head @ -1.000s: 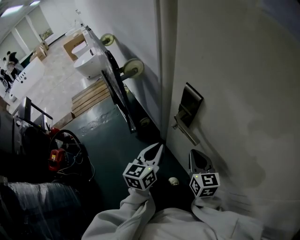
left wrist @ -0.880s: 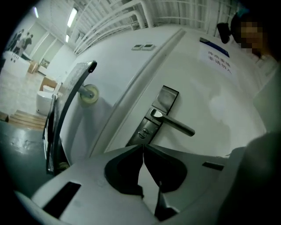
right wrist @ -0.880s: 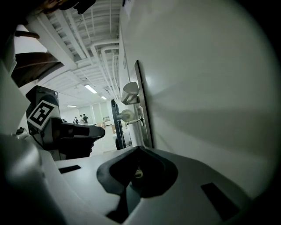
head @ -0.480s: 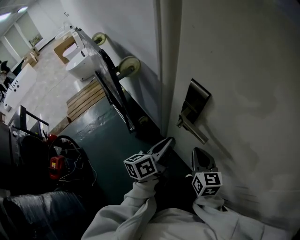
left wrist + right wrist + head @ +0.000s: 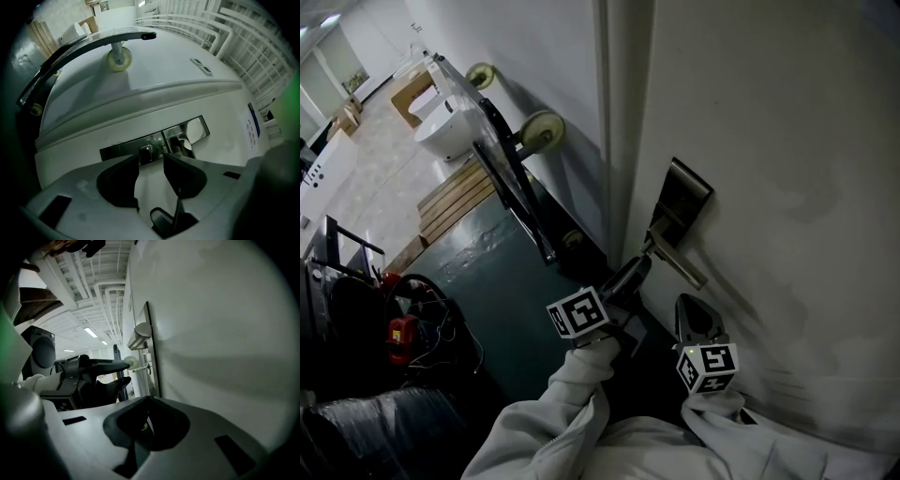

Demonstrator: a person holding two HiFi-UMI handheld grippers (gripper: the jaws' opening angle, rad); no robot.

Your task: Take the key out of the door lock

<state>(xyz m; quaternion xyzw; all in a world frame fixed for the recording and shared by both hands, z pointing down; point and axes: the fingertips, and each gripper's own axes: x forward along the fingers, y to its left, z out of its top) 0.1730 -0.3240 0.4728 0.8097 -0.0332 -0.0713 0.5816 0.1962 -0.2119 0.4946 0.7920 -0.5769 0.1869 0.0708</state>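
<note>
1. Left gripper [image 5: 151, 159]: jaws just opening, spread, nothing between.
2. Right gripper [image 5: 146, 404]: pressed together, lower centre.
3. Key [image 5: 146, 153]: in lock plate [image 5: 122, 151], centre frame; small, dim, hidden in head view.

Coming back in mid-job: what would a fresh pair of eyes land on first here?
The dark metal lock plate with its lever handle stands out on the white door at the right. The left gripper points at it from close by, its jaws just opened with nothing between them. In the left gripper view a small metal piece, probably the key, sits in the plate straight ahead.
</note>
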